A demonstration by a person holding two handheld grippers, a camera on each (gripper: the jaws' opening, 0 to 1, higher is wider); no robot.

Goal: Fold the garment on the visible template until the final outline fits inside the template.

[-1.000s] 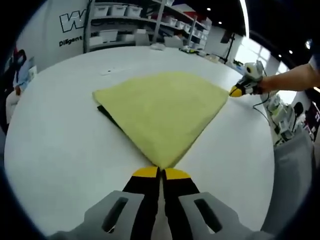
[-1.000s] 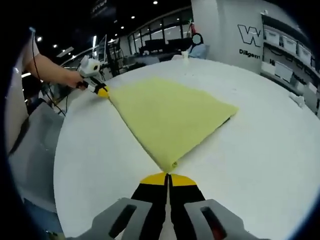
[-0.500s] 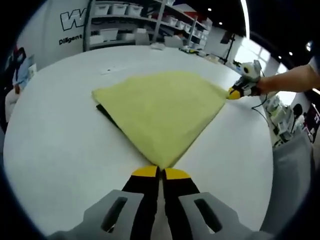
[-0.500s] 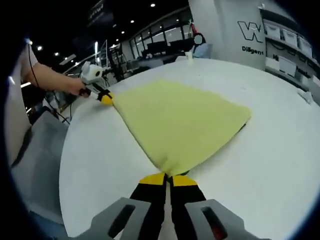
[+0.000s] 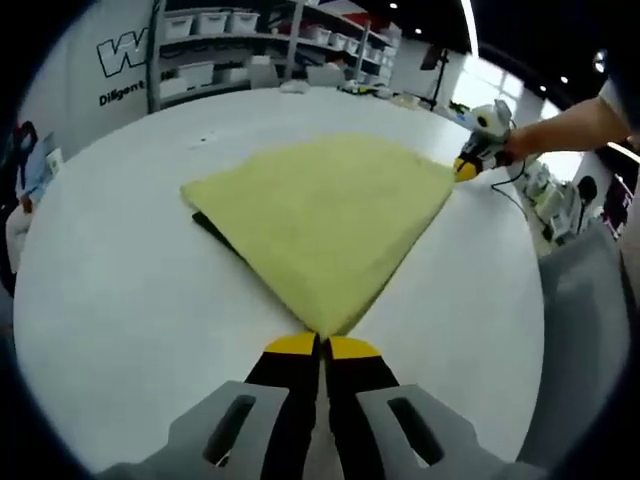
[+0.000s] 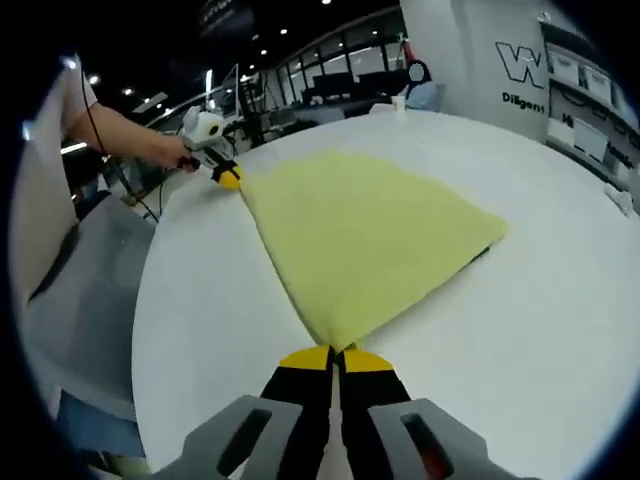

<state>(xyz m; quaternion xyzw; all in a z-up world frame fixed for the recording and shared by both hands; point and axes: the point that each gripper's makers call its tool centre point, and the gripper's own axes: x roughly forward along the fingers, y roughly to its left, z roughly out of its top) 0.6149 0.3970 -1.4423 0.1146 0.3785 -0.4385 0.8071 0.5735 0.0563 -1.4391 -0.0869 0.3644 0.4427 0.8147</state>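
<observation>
Two grippers' fingers [image 5: 322, 345] [image 6: 335, 358] pinched on opposite yellow garment [image 5: 320, 220] corners.

Wall sign [image 5: 122, 55], left gripper view: a large white "W", cut off by shelving.
Line beneath it: "Diligent", partly hidden.
Wall sign [image 6: 524, 62], right gripper view: "W" above "Diligent".

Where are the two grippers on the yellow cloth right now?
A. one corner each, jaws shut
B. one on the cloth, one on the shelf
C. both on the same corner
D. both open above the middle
A: the left gripper pinches one corner of the cloth, and the right gripper pinches another.
</observation>
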